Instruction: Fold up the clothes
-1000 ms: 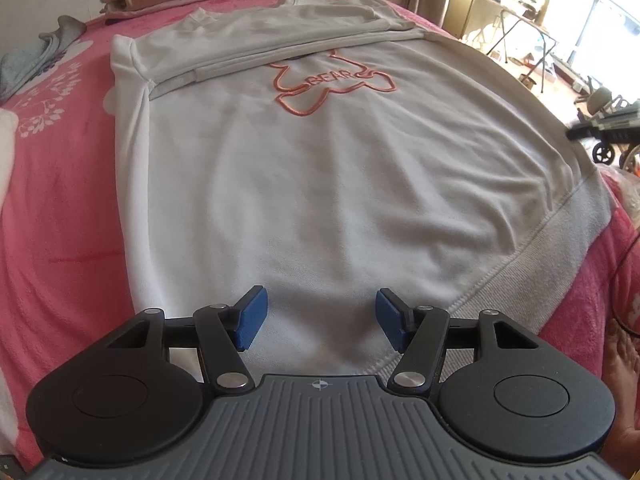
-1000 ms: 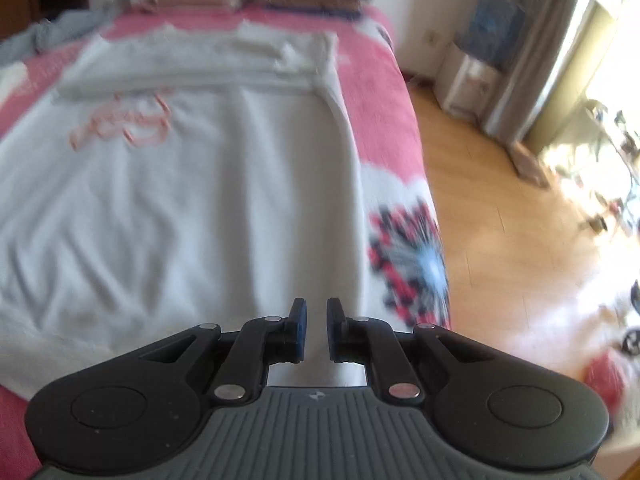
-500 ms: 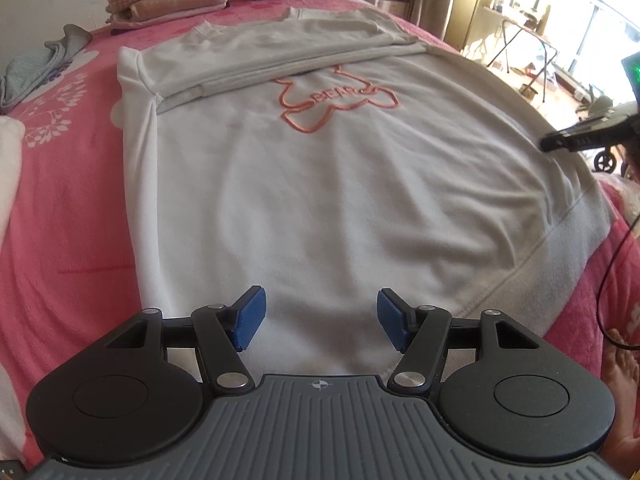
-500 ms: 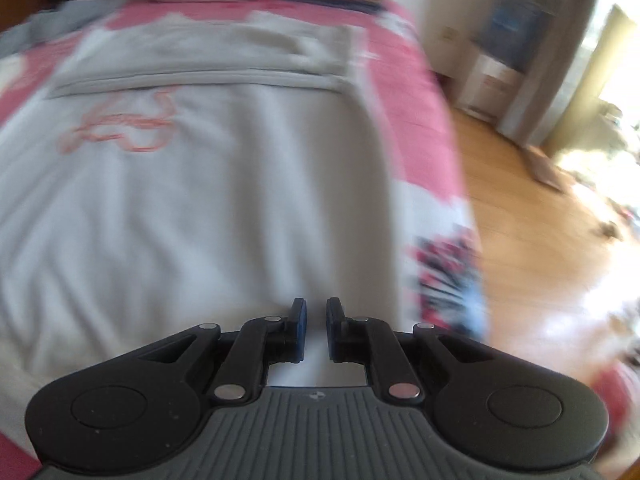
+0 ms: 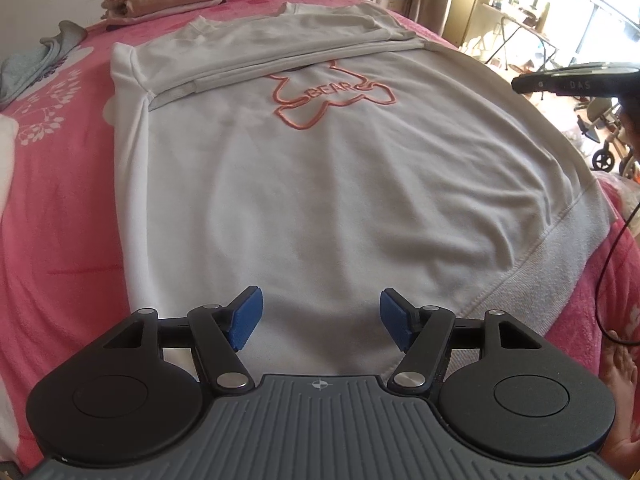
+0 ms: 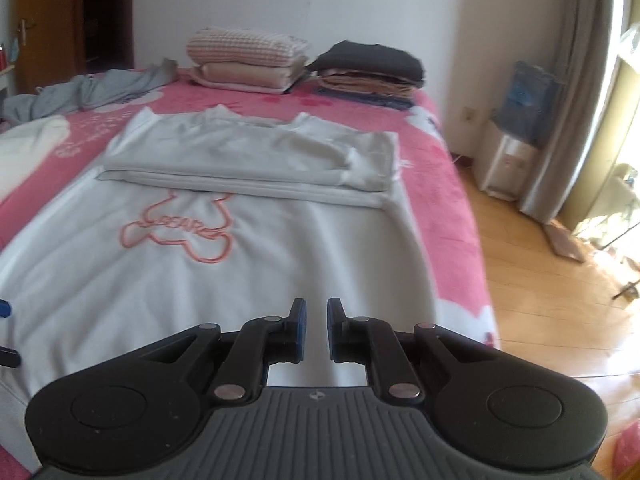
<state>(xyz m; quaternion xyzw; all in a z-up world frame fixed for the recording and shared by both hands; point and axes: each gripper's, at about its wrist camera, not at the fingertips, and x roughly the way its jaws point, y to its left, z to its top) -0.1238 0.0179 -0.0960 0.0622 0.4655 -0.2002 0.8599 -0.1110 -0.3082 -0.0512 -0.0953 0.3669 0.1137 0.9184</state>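
A pale grey sweatshirt (image 5: 320, 180) with an orange "BEAR" outline lies flat on the pink bed, its sleeves and top folded across the chest. My left gripper (image 5: 320, 318) hovers over the near hem; its jaws are opening, with only the flat cloth beneath and nothing pressed between the blue pads (image 5: 246, 318). The right gripper (image 6: 316, 328) is over the sweatshirt (image 6: 200, 272) near its right side, jaws almost together and empty. Its black body (image 5: 572, 80) shows at the right edge of the left wrist view.
Two stacks of folded clothes (image 6: 248, 60) (image 6: 372, 68) stand at the head of the bed (image 5: 60, 220). A crumpled grey garment (image 6: 80, 92) and a white cloth (image 6: 28, 148) lie at the left. Wooden floor (image 6: 540, 280) runs along the bed's right edge. A bare foot (image 5: 620, 364) shows.
The right gripper has lifted and tilted up, so the far wall and stacks now show, and it has come into the left wrist view. The left jaws stand slightly wider.
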